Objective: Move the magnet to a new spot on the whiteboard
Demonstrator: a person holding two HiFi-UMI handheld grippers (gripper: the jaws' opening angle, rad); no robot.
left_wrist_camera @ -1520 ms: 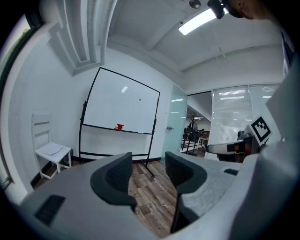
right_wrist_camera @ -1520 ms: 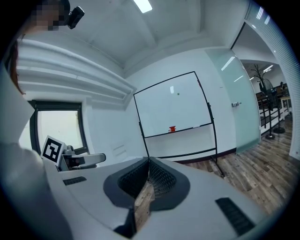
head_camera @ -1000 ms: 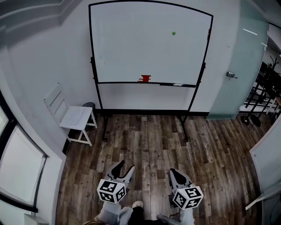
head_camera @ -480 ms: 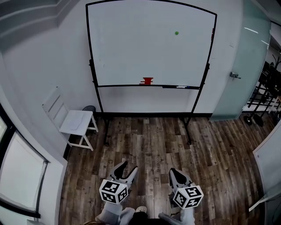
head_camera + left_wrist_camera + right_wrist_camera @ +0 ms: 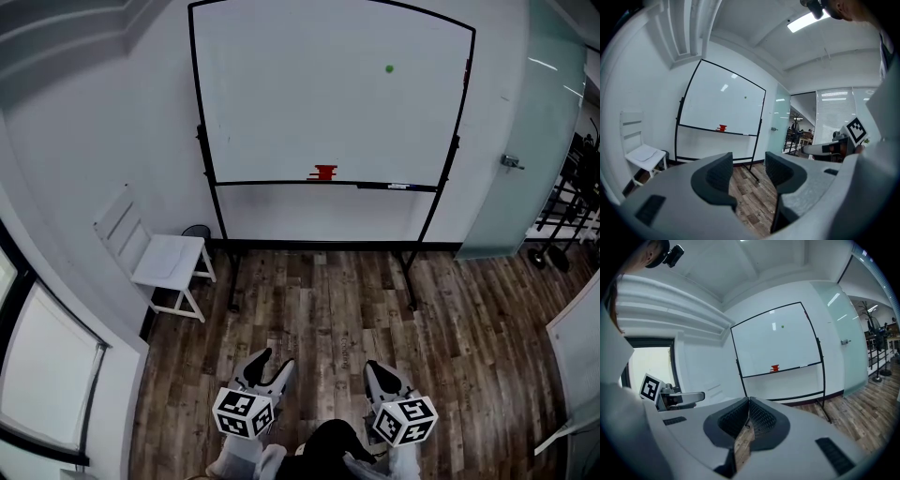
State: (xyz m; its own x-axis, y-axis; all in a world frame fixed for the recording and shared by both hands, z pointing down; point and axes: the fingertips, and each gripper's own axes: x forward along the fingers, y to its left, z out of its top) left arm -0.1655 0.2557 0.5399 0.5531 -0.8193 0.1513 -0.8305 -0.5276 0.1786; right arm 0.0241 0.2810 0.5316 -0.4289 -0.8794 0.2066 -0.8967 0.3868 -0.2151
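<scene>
Since left gripper [image 5: 270, 364] is spread and right gripper [image 5: 380, 375] clenched empty, I'd walk to the upper-right magnet [image 5: 389, 68] first.

Head view looks from high up, forward and steeply down, across a wood floor [image 5: 328, 309] to a whiteboard [image 5: 328, 94] well away on the far wall. The left gripper [image 5: 271, 360] and right gripper [image 5: 378, 370] sit at its bottom edge. Each gripper view sits low, looking along its own jaws and slightly up at that distant board. All three views share the whiteboard. Head and left gripper views also share a chair [image 5: 164, 258].
</scene>
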